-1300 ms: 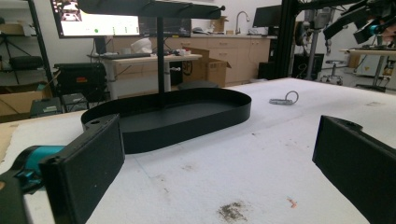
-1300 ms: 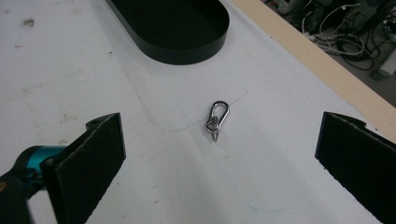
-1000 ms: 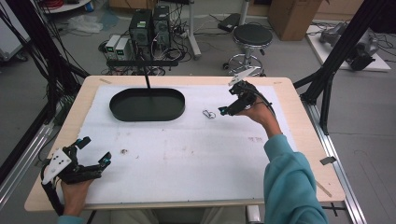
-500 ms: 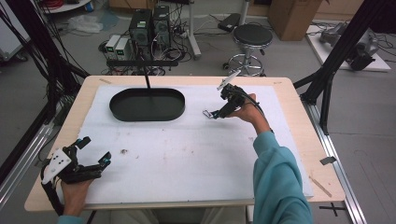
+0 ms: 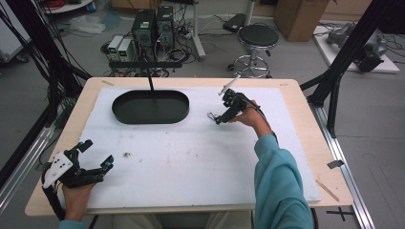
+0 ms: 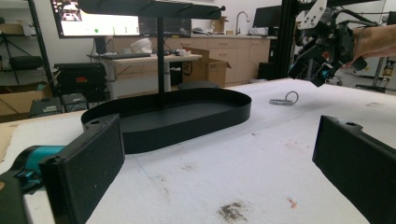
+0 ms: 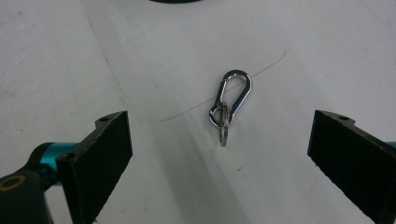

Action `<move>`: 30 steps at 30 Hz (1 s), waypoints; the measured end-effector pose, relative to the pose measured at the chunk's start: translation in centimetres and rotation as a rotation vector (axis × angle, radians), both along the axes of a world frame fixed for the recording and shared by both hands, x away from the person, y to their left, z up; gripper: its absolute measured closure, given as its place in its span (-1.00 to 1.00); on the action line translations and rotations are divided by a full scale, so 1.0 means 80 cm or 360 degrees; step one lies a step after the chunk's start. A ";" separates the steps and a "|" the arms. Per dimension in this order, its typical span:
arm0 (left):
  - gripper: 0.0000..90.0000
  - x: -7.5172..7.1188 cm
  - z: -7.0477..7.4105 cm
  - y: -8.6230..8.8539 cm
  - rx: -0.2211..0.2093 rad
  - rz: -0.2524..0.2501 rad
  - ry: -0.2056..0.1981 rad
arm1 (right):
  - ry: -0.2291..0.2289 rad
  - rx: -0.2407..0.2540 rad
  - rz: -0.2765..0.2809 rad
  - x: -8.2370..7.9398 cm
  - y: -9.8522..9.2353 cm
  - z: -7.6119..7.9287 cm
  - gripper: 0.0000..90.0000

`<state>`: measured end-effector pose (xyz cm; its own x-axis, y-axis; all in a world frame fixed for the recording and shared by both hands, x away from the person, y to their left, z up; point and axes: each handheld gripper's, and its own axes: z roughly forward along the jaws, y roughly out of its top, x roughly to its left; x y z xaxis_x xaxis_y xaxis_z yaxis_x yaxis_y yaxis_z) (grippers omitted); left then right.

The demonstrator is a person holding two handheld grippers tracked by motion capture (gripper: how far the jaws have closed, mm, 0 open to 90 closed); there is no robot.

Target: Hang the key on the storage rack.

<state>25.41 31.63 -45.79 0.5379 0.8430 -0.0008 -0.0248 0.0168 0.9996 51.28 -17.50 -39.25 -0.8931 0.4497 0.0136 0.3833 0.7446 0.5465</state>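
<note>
Shiny pear-shaped metal carabiner (image 7: 231, 99) with ring, untouched below wide-open right gripper (image 7: 219, 154).

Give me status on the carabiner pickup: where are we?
Done: right tongs are down beside the carabiner, which lies on the white mat with its key ring. In hand: nothing gripped; the jaws have just begun closing, the carabiner between them but untouched. Left: the grasp and lift. The black tray looks empty, perhaps the destination. Left tongs sit open.

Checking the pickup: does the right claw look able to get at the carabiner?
Probably yes: the right claw hangs open just above the carabiner, which lies flat on the white mat with nothing between.
</note>
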 end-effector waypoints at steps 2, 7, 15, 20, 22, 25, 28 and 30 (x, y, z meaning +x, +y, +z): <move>-0.94 0.000 0.000 0.000 0.0000 0.0000 0.0000 | 0.0008 -0.0008 0.0001 0.001 0.000 -0.001 -0.87; -0.94 0.000 0.000 0.000 0.0000 0.0001 -0.0001 | 0.0044 -0.0041 -0.0019 0.003 0.004 -0.010 -0.84; -0.94 0.000 0.000 0.000 -0.0003 0.0002 -0.0002 | 0.0061 -0.0074 -0.0010 0.008 0.008 -0.018 -0.53; -0.94 0.000 0.000 0.000 -0.0002 0.0002 -0.0002 | 0.0073 -0.0081 -0.0001 0.009 0.006 -0.020 -0.22; -0.94 0.000 0.000 0.000 -0.0003 0.0002 -0.0002 | 0.0095 -0.0069 -0.0001 0.010 0.005 -0.019 0.03; -0.94 0.000 0.000 0.000 -0.0002 0.0002 -0.0002 | 0.0093 -0.0062 0.0006 0.011 0.005 -0.019 0.15; -0.94 0.000 0.000 0.000 -0.0002 0.0001 -0.0001 | 0.0081 -0.0063 0.0001 0.012 0.004 -0.018 0.30; -0.94 0.000 0.000 0.000 -0.0003 0.0001 -0.0002 | 0.0072 -0.0071 0.0006 0.012 0.004 -0.018 0.39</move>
<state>25.42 31.62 -45.80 0.5372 0.8435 -0.0015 -0.0262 0.0185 0.9995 52.27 -17.19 -40.68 -0.8937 0.4475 0.0341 0.4041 0.7694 0.4947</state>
